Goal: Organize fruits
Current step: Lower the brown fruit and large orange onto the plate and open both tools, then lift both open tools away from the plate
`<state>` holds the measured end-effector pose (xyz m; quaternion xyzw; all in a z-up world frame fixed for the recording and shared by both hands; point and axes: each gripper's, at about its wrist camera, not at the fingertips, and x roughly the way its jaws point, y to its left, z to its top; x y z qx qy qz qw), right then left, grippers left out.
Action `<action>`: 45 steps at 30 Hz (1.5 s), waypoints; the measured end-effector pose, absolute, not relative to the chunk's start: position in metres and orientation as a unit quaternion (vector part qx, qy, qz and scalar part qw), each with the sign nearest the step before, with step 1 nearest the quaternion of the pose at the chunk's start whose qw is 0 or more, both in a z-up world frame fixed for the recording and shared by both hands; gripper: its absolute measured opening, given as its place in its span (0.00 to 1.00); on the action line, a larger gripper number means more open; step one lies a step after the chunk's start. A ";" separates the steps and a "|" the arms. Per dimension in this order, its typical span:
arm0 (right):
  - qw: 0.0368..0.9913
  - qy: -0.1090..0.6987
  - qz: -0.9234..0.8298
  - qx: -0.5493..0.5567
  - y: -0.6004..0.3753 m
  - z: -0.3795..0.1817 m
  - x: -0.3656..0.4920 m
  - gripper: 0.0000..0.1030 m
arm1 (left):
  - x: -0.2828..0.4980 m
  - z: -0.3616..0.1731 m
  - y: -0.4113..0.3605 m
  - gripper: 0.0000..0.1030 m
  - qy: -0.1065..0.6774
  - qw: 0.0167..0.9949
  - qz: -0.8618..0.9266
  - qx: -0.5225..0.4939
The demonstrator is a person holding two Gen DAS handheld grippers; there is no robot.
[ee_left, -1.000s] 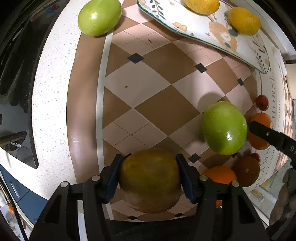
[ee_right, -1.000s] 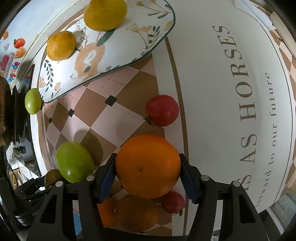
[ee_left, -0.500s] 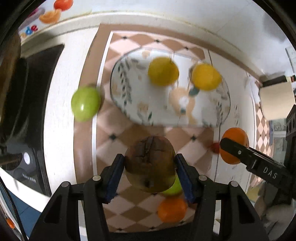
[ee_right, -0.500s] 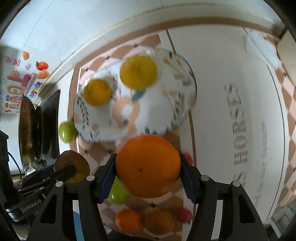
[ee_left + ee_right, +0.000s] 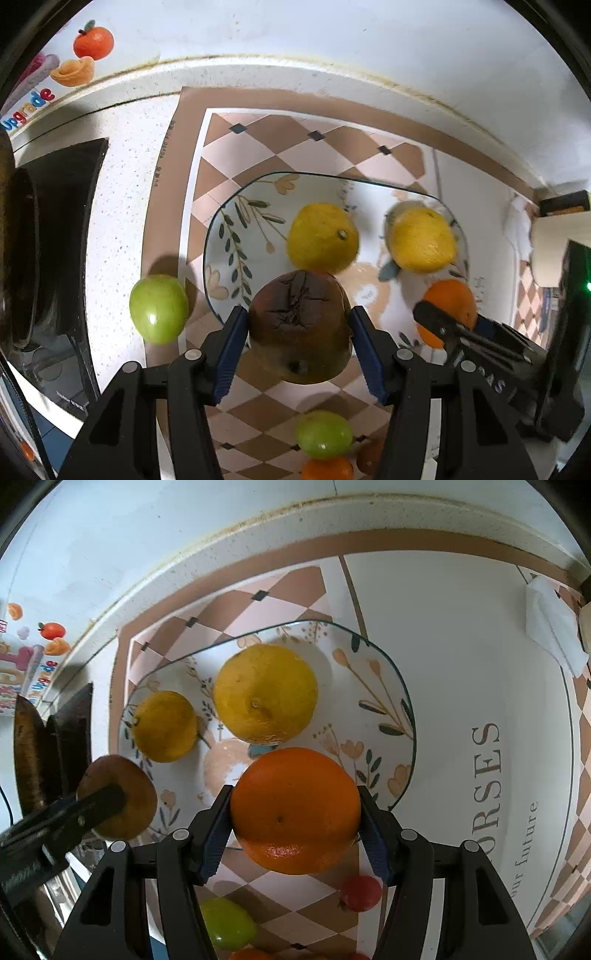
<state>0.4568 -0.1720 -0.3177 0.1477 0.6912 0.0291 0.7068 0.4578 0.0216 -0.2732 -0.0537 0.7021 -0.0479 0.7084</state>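
Observation:
My left gripper [image 5: 299,343] is shut on a brown cracked fruit [image 5: 299,325], held above the near left edge of the patterned plate [image 5: 236,236]. My right gripper [image 5: 295,823] is shut on an orange [image 5: 295,808], held above the plate's [image 5: 380,690] near edge. Two yellow citrus fruits [image 5: 321,236] [image 5: 421,240] lie on the plate; they also show in the right wrist view [image 5: 264,694] [image 5: 164,725]. The brown fruit [image 5: 122,797] in the left gripper shows in the right wrist view, and the orange [image 5: 450,302] in the left wrist view.
A green fruit [image 5: 159,308] lies on the counter left of the plate. Another green fruit [image 5: 323,434], orange fruits [image 5: 327,469] and a red tomato [image 5: 360,893] lie on the checkered mat [image 5: 258,147] below. A dark appliance [image 5: 48,236] stands at left; the wall is behind.
Both grippers have lifted their fruits off the mat and moved forward toward the plate. The plate with the yellow fruits is now closer, directly beyond both grippers.

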 end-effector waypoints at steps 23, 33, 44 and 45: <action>0.726 0.682 0.031 0.087 -0.174 -0.294 0.454 0.93 | 0.459 -0.281 0.035 0.83 0.687 0.724 0.010 -0.053; 0.773 0.632 0.017 0.055 -0.175 -0.240 0.412 0.93 | 0.415 -0.234 0.043 0.83 0.637 0.770 0.023 -0.033; 0.821 0.569 0.010 0.039 -0.159 -0.166 0.336 0.93 | 0.341 -0.162 0.041 0.83 0.569 0.822 0.009 -0.013; 0.824 0.565 0.010 0.039 -0.158 -0.161 0.330 0.93 | 0.334 -0.156 0.042 0.83 0.565 0.825 0.007 -0.015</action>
